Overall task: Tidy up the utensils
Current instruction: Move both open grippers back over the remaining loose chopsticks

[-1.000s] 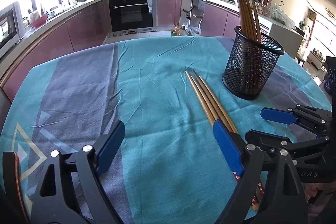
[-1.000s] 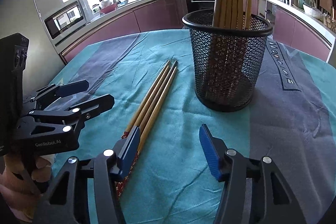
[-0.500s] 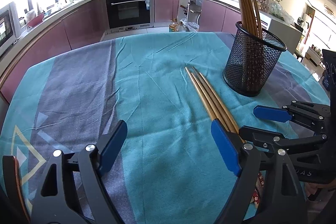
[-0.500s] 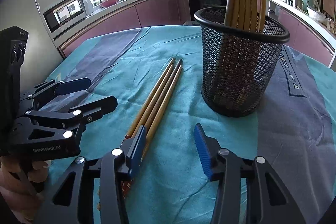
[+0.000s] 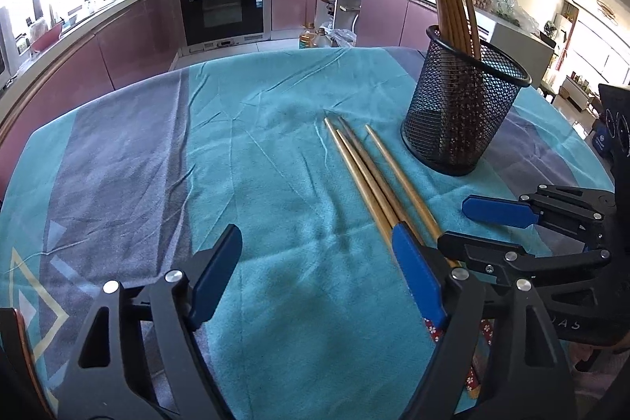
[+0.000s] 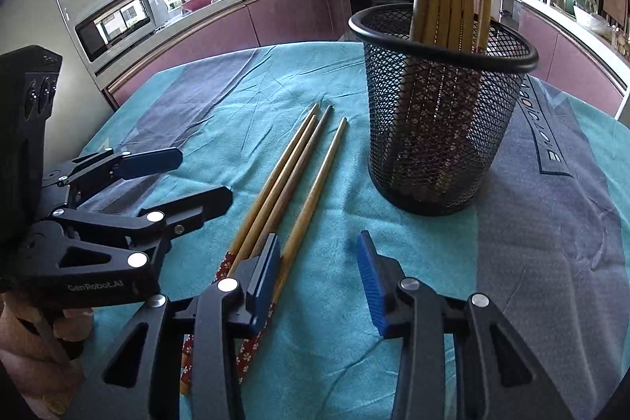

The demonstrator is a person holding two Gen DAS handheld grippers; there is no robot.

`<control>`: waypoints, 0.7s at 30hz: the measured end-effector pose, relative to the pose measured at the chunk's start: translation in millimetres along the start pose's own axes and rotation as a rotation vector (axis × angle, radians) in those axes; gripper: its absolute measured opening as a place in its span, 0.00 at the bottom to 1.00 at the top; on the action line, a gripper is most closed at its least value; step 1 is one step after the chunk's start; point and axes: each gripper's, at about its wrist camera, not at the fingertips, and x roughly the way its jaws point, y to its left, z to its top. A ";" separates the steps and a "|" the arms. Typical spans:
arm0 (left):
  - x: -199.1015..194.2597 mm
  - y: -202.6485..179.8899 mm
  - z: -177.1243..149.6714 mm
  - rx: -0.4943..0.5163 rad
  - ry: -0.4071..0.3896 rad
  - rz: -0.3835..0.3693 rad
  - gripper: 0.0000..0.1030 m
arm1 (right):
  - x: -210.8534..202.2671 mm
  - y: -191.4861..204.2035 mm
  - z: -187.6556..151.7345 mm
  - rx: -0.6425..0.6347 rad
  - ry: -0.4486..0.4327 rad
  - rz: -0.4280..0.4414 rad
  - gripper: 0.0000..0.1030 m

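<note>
Wooden chopsticks (image 6: 303,180), 4 loose, lie on the cloth (image 6: 338,333) beside the mesh cup (image 6: 437,128). Right gripper (image 6: 321,278) is closing around 1; centre it first. Left gripper (image 5: 315,270), apart and narrowing, holds nothing.

Both tools are built alike: matte black plastic frames with triangular cut-outs in the arms and round silver screw heads at the pivots. Each finger ends in a long flat blue pad; on the right gripper (image 6: 319,282) one pad's inner face is finely ribbed (the other shows only a smooth blue side). The left gripper (image 5: 315,278) carries white lettering on its side, "GenRobot.AI", readable from the right wrist view, and behind it rises a tall black block with two small round openings near its top. A hand (image 6: 37,349) wraps the left tool's handle; no sleeve shows. One fingernail looks painted a yellowish tone.
</note>
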 end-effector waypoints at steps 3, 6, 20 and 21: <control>8.0 -4.0 2.0 0.006 0.022 -0.012 0.74 | -1.6 -2.6 -1.1 0.006 -0.001 0.006 0.37; 15.2 -4.9 2.8 0.004 0.042 -0.021 0.73 | -3.3 -4.2 -2.7 0.005 -0.004 0.010 0.36; 17.6 2.7 2.0 -0.021 0.056 -0.022 0.58 | -5.2 -5.6 -4.5 0.000 -0.007 0.011 0.36; 16.8 4.5 1.9 -0.028 0.057 -0.028 0.56 | -5.0 -5.1 -4.5 -0.004 -0.007 0.007 0.36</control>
